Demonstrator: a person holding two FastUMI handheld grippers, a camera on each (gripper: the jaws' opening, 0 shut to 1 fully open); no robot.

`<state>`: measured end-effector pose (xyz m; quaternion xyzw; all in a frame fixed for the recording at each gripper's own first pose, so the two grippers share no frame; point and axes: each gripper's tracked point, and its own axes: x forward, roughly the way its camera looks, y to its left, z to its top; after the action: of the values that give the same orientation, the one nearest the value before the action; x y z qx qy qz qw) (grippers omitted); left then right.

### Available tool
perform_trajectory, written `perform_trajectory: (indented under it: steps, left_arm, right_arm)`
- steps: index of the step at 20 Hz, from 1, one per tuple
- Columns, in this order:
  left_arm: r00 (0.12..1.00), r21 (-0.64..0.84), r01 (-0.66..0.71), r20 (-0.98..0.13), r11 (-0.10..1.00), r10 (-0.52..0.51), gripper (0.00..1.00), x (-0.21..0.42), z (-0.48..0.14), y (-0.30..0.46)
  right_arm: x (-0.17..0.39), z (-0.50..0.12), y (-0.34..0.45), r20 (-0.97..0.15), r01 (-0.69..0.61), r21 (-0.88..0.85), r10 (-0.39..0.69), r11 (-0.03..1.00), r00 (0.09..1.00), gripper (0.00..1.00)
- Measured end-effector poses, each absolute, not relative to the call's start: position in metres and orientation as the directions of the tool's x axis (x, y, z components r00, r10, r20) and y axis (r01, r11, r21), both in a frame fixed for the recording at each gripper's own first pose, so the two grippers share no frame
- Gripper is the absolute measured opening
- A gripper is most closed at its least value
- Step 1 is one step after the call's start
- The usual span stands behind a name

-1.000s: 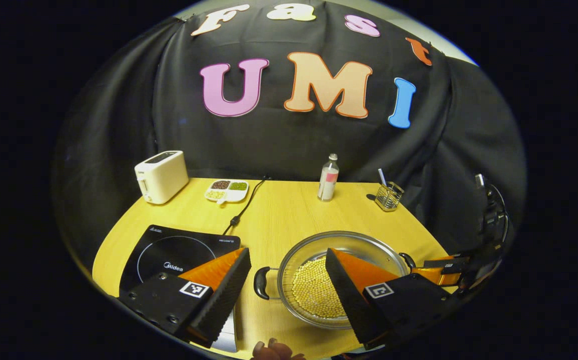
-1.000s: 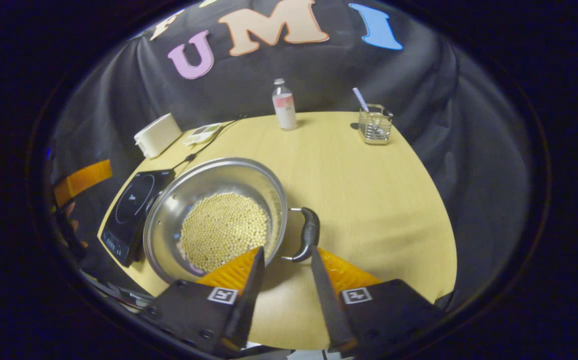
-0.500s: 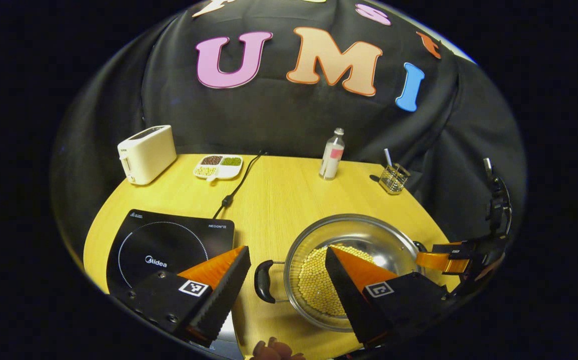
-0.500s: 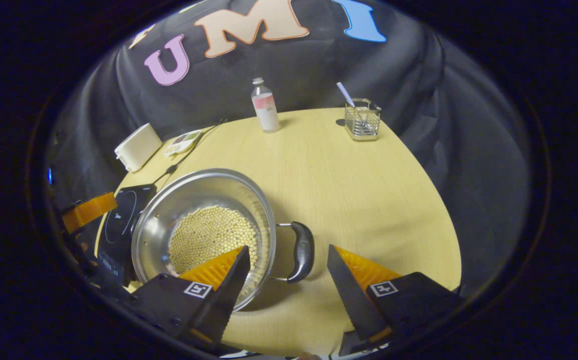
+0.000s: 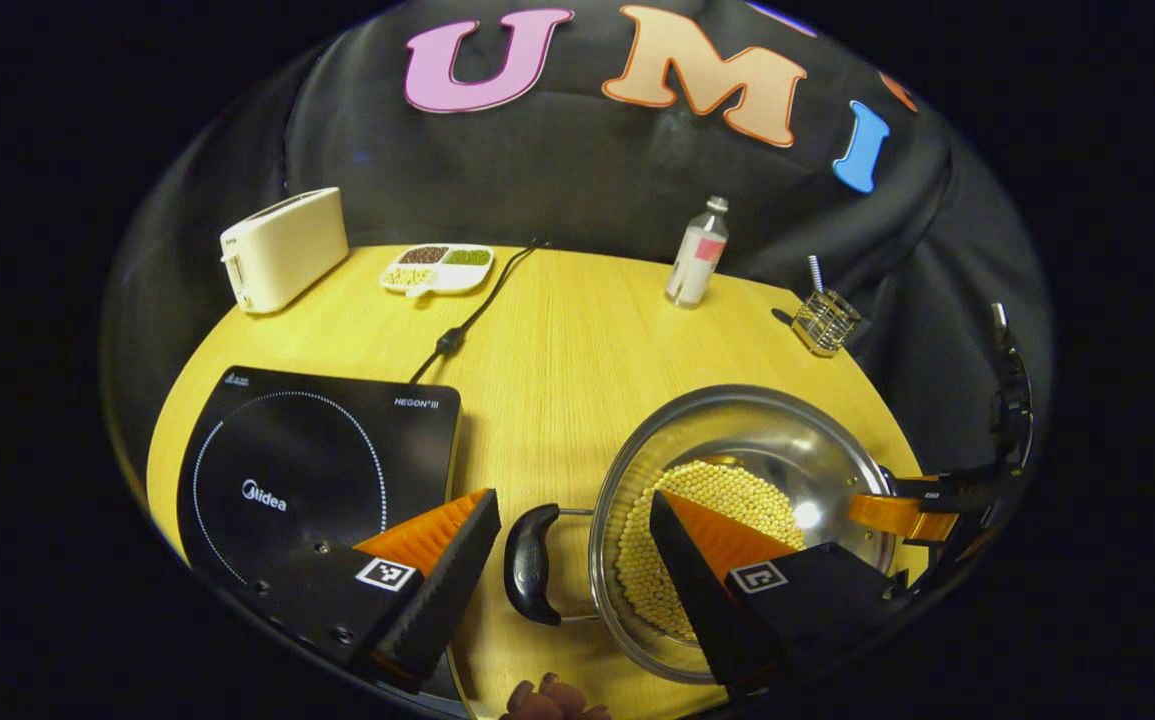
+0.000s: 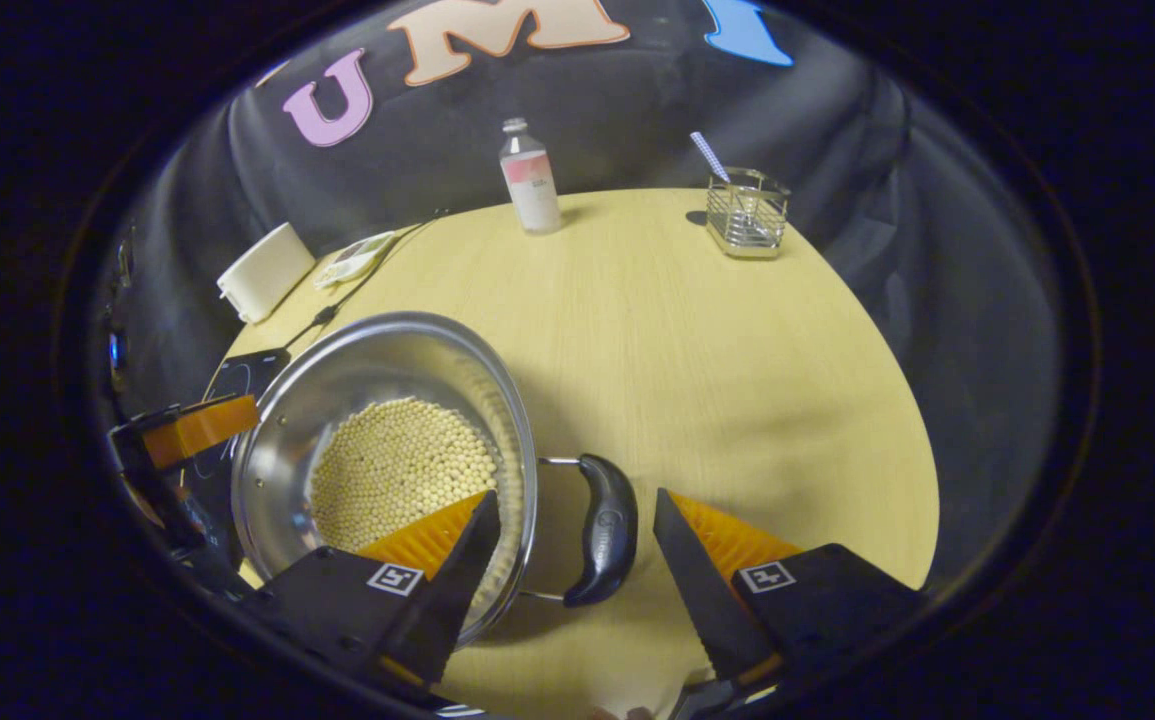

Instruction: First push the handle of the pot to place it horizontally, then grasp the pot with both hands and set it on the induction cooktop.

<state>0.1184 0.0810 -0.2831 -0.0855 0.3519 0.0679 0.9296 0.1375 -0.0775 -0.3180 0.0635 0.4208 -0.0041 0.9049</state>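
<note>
the pot (image 5: 737,500) full of little yellow beans (image 5: 717,530) sits near the front edge of the table (image 5: 557,330), toward its right side. the induction cooktop (image 5: 307,460) lies flat near the front left edge, just beside the pot.

the left gripper (image 5: 572,560) is spread wide, and the pot's left handle (image 5: 532,562) sits in the gap between its fingers with nothing touching it. the right gripper (image 6: 575,555) is spread wide too, and the right handle (image 6: 602,528) sits in its gap the same way.

the step now looks like the two-hand grab. to do it well, i think each gripper should slide in so the handle is in the middle of the gap, then both should squeeze together. lifting level would keep the beans from rolling out.

the left gripper view shows the whole top of the cooktop, so you can see where the pot must go. in the right gripper view the pot hides most of the cooktop (image 6: 237,378), but the right handle is seen up close.
</note>
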Motion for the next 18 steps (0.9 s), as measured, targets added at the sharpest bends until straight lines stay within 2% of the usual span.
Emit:
perform_trajectory:
  steps: [2, 3, 5, 7, 8, 9, 12, 13, 14, 15, 16, 17, 18]
  left_arm:
    - [0.72, -0.101, -0.204, -0.689, 0.974, 0.079, 0.98, 0.115, -0.293, 0.084]
    - [0.706, -0.092, -0.212, -0.702, 0.973, 0.088, 0.98, 0.113, -0.298, 0.086]
    - [0.682, -0.073, -0.226, -0.724, 0.971, 0.104, 0.98, 0.109, -0.306, 0.089]
    - [0.671, -0.079, -0.23, -0.735, 0.97, 0.099, 0.98, 0.109, -0.31, 0.087]
    - [0.671, -0.08, -0.231, -0.735, 0.97, 0.099, 0.97, 0.109, -0.31, 0.086]
    - [0.67, -0.079, -0.229, -0.736, 0.97, 0.098, 0.96, 0.109, -0.31, 0.086]
    - [0.664, -0.058, -0.226, -0.739, 0.972, 0.11, 0.9, 0.11, -0.311, 0.085]
    - [0.662, -0.046, -0.227, -0.74, 0.973, 0.119, 0.95, 0.11, -0.312, 0.087]
    - [0.662, -0.044, -0.224, -0.74, 0.974, 0.119, 0.84, 0.111, -0.312, 0.086]
    - [0.659, -0.036, -0.225, -0.741, 0.974, 0.125, 0.82, 0.111, -0.312, 0.086]
    - [0.658, -0.031, -0.221, -0.742, 0.975, 0.126, 0.82, 0.111, -0.313, 0.085]
    - [0.657, -0.021, -0.217, -0.743, 0.976, 0.13, 0.79, 0.11, -0.311, 0.084]
    - [0.654, -0.014, -0.212, -0.745, 0.977, 0.131, 0.74, 0.11, -0.313, 0.086]
  right_arm:
    - [0.14, -0.324, -0.08, -0.773, 0.076, 0.119, 0.044, 0.99, 0.633, 0.98]
    - [0.141, -0.327, -0.08, -0.78, 0.082, 0.127, 0.048, 0.989, 0.624, 0.95]
    - [0.141, -0.333, -0.077, -0.794, 0.09, 0.149, 0.065, 0.985, 0.604, 0.98]
    - [0.143, -0.337, -0.081, -0.799, 0.1, 0.141, 0.053, 0.985, 0.599, 0.87]
    - [0.143, -0.338, -0.08, -0.801, 0.097, 0.144, 0.059, 0.985, 0.596, 0.94]
    - [0.142, -0.34, -0.078, -0.806, 0.096, 0.151, 0.066, 0.984, 0.589, 0.87]
    - [0.142, -0.342, -0.074, -0.812, 0.085, 0.161, 0.083, 0.983, 0.578, 0.87]
    - [0.142, -0.342, -0.074, -0.812, 0.082, 0.159, 0.083, 0.984, 0.578, 0.8]
    - [0.143, -0.343, -0.071, -0.811, 0.079, 0.166, 0.091, 0.983, 0.579, 0.83]
    - [0.143, -0.343, -0.069, -0.811, 0.08, 0.17, 0.093, 0.982, 0.577, 0.73]
    - [0.144, -0.344, -0.07, -0.812, 0.086, 0.167, 0.088, 0.982, 0.577, 0.72]
    - [0.144, -0.344, -0.07, -0.814, 0.086, 0.171, 0.092, 0.981, 0.574, 0.65]
    - [0.143, -0.345, -0.07, -0.818, 0.098, 0.178, 0.092, 0.979, 0.567, 0.65]
